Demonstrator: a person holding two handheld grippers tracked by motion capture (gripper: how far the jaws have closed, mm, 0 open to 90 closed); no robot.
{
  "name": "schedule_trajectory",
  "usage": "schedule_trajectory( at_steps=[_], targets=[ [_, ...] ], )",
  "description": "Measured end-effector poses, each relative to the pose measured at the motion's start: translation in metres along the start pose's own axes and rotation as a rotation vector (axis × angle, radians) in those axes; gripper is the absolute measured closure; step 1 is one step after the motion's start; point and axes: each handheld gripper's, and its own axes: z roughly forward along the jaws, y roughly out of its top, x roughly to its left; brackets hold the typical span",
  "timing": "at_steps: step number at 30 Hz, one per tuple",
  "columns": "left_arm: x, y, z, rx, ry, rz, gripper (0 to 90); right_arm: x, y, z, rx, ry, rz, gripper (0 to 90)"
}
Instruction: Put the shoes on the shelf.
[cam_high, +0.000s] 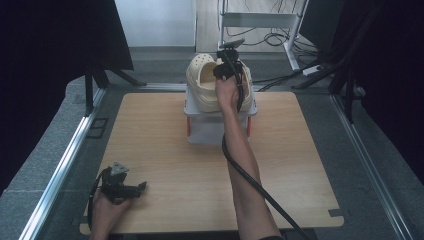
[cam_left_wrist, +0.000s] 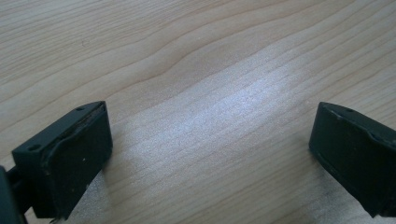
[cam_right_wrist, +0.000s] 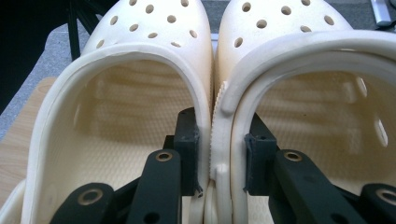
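Two cream perforated foam clogs (cam_right_wrist: 205, 88) were pinched together by the right gripper (cam_right_wrist: 219, 154); the left gripper (cam_left_wrist: 210, 154) rested released on the light wooden table (cam_high: 165, 150).

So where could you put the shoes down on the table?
The table is bare left and right of the box, and in front of it, between the left gripper and the right forearm. The box top is crowded with clogs.

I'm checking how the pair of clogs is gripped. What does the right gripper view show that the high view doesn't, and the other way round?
Right gripper view: the right hand-held gripper has one jaw inside each cream clog, pinching their two touching inner walls together.

High view: the clogs sit on a white lidded box at the far side of the wooden table, while the left hand-held gripper rests open near the front left corner.

Both: the two clogs side by side and the right hand-held gripper.
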Motion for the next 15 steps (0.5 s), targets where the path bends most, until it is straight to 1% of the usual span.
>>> schedule_trajectory(
  at_steps=[3,4,5,6,8,9,10,11,14,15],
  targets=[
    [0.0002,0.0002,0.0002,-0.001,0.001,0.004,0.0,-0.0002,-0.0037,0.0087,0.012,0.014,0.018,71.4],
    [0.0002,0.0002,0.0002,-0.001,0.001,0.004,0.0,0.0005,-0.0042,0.0092,0.003,0.012,0.017,70.9],
    [0.0002,0.0002,0.0002,-0.001,0.001,0.004,0.0,0.001,-0.0038,0.0093,0.006,0.009,0.007,70.1],
    [0.0002,0.0002,0.0002,-0.001,0.001,0.004,0.0,0.0013,-0.0033,0.0092,0.013,0.013,0.002,68.8],
    [-0.0002,0.0001,0.0003,-0.002,-0.001,-0.001,0.0,0.002,-0.0029,0.0087,0.026,0.02,-0.013,61.5],
    [-0.0002,0.0001,0.0003,-0.002,-0.001,-0.001,0.0,0.0019,-0.003,0.0082,0.027,0.026,-0.015,60.4],
    [-0.0002,0.0001,0.0003,-0.001,-0.001,0.0,0.0,0.0016,-0.003,0.0071,0.029,0.028,-0.025,57.6],
    [0.0,0.0001,0.0001,0.001,-0.001,0.002,0.0,0.0016,-0.003,0.0065,0.031,0.034,-0.043,52.4],
    [0.0,0.0001,0.0001,0.0,-0.001,0.002,0.0,0.0024,-0.0035,0.0032,0.041,0.054,-0.104,40.1],
    [0.0,0.0001,0.0001,0.0,-0.001,0.001,0.0,0.0027,-0.0038,0.0019,0.045,0.058,-0.128,37.6]
  ],
)
